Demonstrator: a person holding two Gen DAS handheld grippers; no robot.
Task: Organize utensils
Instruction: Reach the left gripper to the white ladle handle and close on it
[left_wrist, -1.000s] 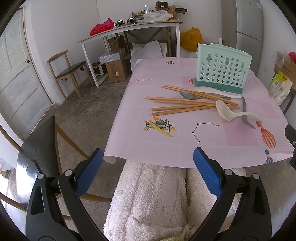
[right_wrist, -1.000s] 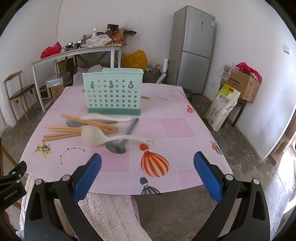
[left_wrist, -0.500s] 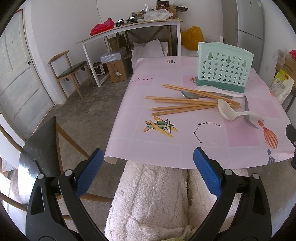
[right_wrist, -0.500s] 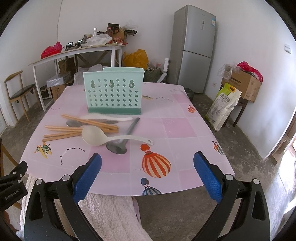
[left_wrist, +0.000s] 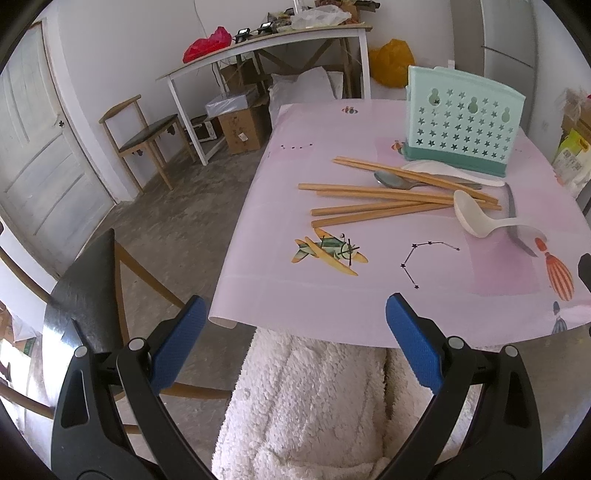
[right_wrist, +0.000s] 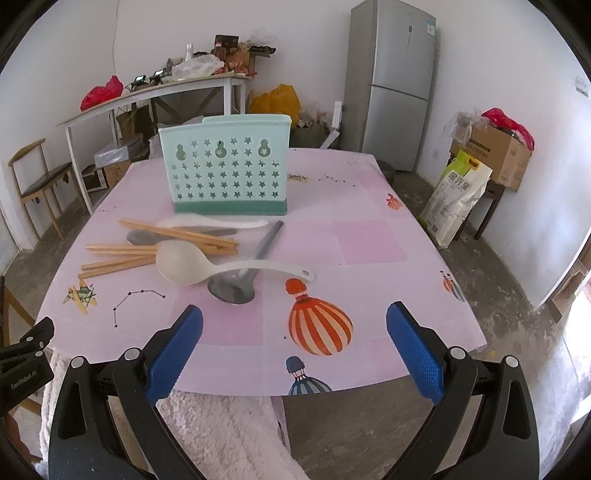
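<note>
A mint-green utensil holder with star holes stands upright on the pink table; it also shows in the left wrist view. In front of it lie several wooden chopsticks, a white ladle, a grey spoon, a metal spoon and a flat white spoon. My left gripper is open and empty, short of the table's near-left edge. My right gripper is open and empty over the table's near edge.
A white fluffy cloth hangs below the table's near edge. A dark wooden chair stands at the near left. A white side table with clutter, a chair, a fridge and boxes stand further off.
Both grippers have crept slightly forward towards the table. Both stay open and empty. The utensils have not moved.
</note>
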